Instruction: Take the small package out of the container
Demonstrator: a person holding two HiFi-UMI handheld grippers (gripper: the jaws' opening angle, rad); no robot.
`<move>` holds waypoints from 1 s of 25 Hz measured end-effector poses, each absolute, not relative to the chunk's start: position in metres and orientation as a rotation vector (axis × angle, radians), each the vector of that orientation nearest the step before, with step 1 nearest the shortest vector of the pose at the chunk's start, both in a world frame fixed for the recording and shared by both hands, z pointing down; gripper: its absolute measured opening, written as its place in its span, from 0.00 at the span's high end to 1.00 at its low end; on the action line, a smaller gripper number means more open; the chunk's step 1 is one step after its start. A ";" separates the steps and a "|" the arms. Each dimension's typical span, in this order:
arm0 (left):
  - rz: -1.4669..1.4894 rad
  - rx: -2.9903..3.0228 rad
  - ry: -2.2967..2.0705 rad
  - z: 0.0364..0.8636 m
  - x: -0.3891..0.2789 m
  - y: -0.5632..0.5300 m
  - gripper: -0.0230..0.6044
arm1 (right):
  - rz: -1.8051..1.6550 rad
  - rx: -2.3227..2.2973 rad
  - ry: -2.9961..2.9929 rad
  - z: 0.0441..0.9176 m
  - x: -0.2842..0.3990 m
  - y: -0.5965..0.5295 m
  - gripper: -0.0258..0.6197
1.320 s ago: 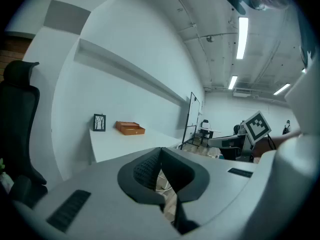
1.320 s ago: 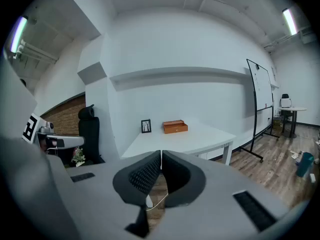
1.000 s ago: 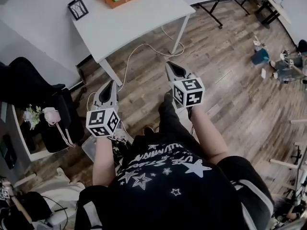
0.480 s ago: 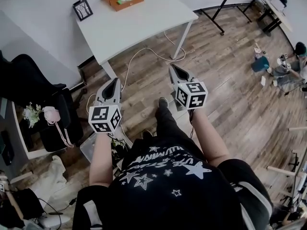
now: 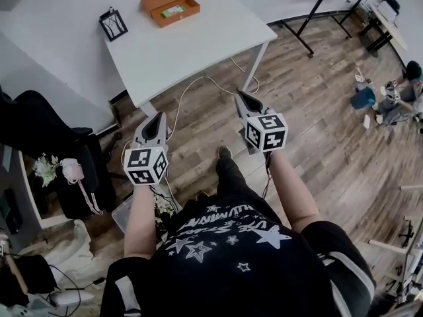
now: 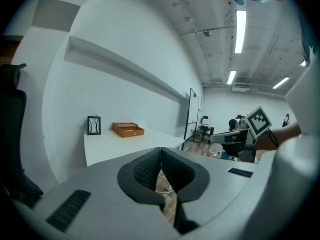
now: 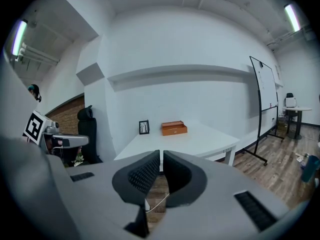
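The left gripper [image 6: 160,150], a smooth grey plastic shell with black, finely ribbed pads, has its jaws pressed together on nothing. The right gripper [image 7: 161,153], of the same make, also has its jaws drawn together and holds nothing. Both hang over the wood-plank floor [image 5: 310,104], well short of the matte white rectangular table [image 5: 198,41]. At the table's far end sits the open, shallow orange rectangular container [image 5: 158,0] with the small greenish package [image 5: 173,10] lying inside, near a black-framed picture [image 5: 113,24].
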State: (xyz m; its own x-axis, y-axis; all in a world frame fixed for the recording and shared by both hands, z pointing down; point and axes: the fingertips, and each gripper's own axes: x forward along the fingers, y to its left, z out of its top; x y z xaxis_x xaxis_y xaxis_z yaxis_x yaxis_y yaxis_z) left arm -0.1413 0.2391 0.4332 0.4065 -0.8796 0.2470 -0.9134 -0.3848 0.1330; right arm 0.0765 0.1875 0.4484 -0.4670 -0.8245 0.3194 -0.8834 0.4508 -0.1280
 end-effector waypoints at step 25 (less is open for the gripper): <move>0.208 2.170 -1.867 0.426 -0.072 0.012 0.93 | 0.529 1.172 -2.635 0.461 0.141 -0.081 0.88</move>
State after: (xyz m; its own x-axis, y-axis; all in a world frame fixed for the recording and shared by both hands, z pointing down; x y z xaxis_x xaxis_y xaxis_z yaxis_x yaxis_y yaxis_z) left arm -0.0715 0.0116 0.4262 0.1590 -0.9462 0.2819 -0.9850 -0.1328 0.1097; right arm 0.1410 -0.0811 0.4609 -0.6619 -0.6730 0.3300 -0.7482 0.6195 -0.2374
